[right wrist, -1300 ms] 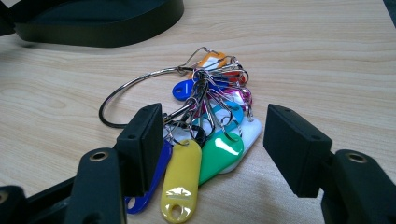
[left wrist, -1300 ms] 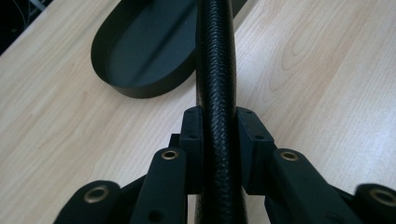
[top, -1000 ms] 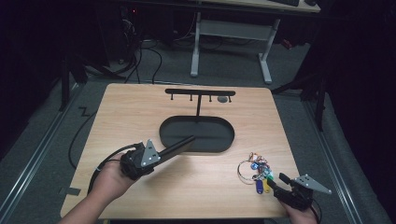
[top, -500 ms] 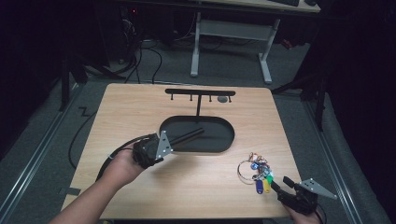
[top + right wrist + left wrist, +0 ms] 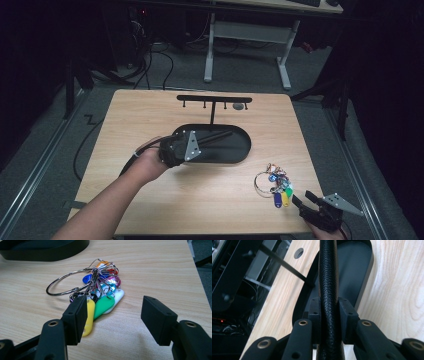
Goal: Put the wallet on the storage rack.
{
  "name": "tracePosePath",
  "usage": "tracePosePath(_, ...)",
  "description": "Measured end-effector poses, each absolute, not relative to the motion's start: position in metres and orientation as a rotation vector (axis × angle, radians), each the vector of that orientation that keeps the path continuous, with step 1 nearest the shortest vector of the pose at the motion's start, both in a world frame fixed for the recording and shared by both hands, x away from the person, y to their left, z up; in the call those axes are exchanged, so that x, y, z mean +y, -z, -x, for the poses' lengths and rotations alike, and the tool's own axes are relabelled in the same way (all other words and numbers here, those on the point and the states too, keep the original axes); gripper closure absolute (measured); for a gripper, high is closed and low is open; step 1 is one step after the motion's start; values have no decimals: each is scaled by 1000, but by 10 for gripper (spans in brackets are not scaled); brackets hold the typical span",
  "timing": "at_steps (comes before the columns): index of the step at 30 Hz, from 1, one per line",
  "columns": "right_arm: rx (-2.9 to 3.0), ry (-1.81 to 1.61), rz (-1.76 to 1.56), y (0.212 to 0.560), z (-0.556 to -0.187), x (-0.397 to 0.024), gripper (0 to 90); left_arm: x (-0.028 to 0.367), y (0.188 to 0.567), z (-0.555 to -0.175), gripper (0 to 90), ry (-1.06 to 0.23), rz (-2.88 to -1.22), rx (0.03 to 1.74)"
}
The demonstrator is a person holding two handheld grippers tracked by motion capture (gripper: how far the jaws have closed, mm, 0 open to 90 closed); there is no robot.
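Dark surroundings are seen around a pale wooden table [image 5: 150, 120], with a white-legged desk [image 5: 247, 32] and loose cables on the floor behind it. Toward the left of the high view, a forearm is seen coming in from the bottom edge, and the left gripper [image 5: 181, 146] is held over the near-left rim of a black oval tray [image 5: 240, 152] at the table's middle. In the left gripper view, the left gripper's [image 5: 329, 312] pads are seen clamped on a black braided rod [image 5: 328, 285], which runs up between them and on over the tray [image 5: 359, 267]; in the high view the rod [image 5: 216, 136] is seen lying slantwise across the tray's inside. Behind the tray, a black hook rack [image 5: 214, 99] is stood upright on a thin post, with a small round hole in the tabletop just beside its right end. Further right, a key bunch [image 5: 274, 184] is laid flat on the table, near the tray's right end but apart from it: a wire ring with coloured tags, yellow and green nearest the front edge. At the near-right corner the right gripper [image 5: 301, 198] is held low, just short of the bunch. In the right gripper view its pads [image 5: 77, 317] are seen standing wide apart with nothing between them, the key bunch [image 5: 97, 290] lying just ahead, the yellow tag close by the left pad; whether they touch cannot be told.
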State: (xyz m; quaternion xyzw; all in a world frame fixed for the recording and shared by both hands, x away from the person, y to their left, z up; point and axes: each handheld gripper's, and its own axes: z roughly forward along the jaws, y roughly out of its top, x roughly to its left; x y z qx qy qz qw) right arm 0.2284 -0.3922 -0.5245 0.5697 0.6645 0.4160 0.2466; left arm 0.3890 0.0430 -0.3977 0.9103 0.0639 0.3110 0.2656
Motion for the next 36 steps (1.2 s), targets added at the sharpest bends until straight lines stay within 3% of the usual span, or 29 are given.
tracePosePath(18,1813,-1140,-1564,526,-229,-394,384,22,416,-428,752,-914,-2418,95)
tracePosePath(36,1819,-1138,-1575,528,-229,-394,385,13,442,-451,752,-899,-2423,75)
